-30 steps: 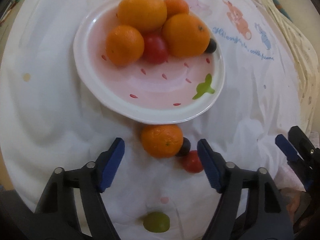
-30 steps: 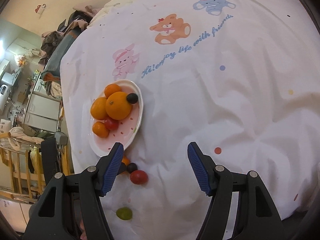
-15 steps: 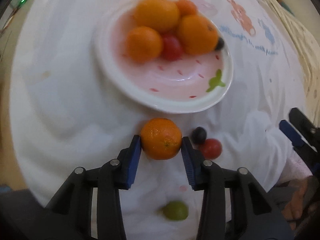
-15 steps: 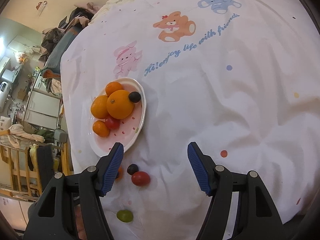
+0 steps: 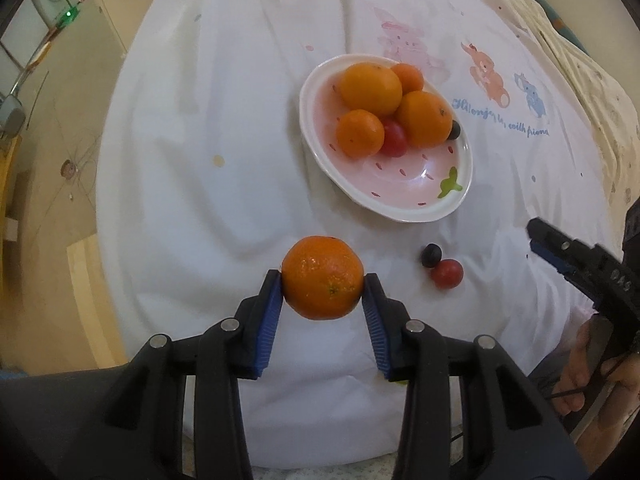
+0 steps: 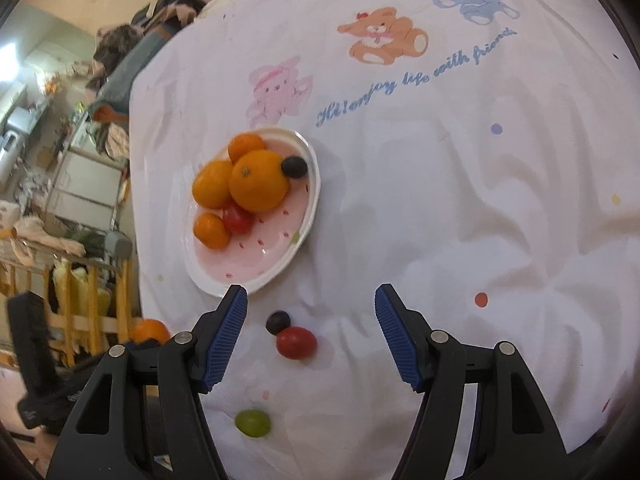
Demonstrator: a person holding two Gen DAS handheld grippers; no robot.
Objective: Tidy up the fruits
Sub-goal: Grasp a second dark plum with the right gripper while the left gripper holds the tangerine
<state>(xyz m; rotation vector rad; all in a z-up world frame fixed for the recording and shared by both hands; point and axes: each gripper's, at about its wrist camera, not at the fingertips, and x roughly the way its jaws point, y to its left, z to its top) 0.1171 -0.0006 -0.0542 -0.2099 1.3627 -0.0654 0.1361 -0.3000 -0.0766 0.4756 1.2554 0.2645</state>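
Observation:
My left gripper [image 5: 323, 285] is shut on an orange mandarin [image 5: 322, 277] and holds it above the white cloth, short of the pink plate [image 5: 404, 208]. The plate holds several oranges [image 5: 370, 82], a red tomato [image 5: 394, 139] and a dark grape [image 5: 453, 129]. A dark grape [image 5: 431, 255] and a red tomato [image 5: 447, 273] lie on the cloth near the plate's front rim. My right gripper [image 6: 311, 306] is open and empty above the loose grape [image 6: 278, 321] and tomato [image 6: 296, 342]. A green grape [image 6: 252, 422] lies nearer me. The held mandarin [image 6: 151, 330] shows at the left.
The white cloth [image 6: 460, 200] with printed animals covers a round table. The table edge drops off at the left toward the floor [image 5: 52, 152] and a cluttered room with shelves [image 6: 84, 188]. The right gripper's tip [image 5: 560, 252] shows at the right of the left wrist view.
My left gripper closed on the mandarin and lifted it off the cloth, drawing back from the plate. My right gripper stayed open and drifted slightly closer to the loose grape and tomato.

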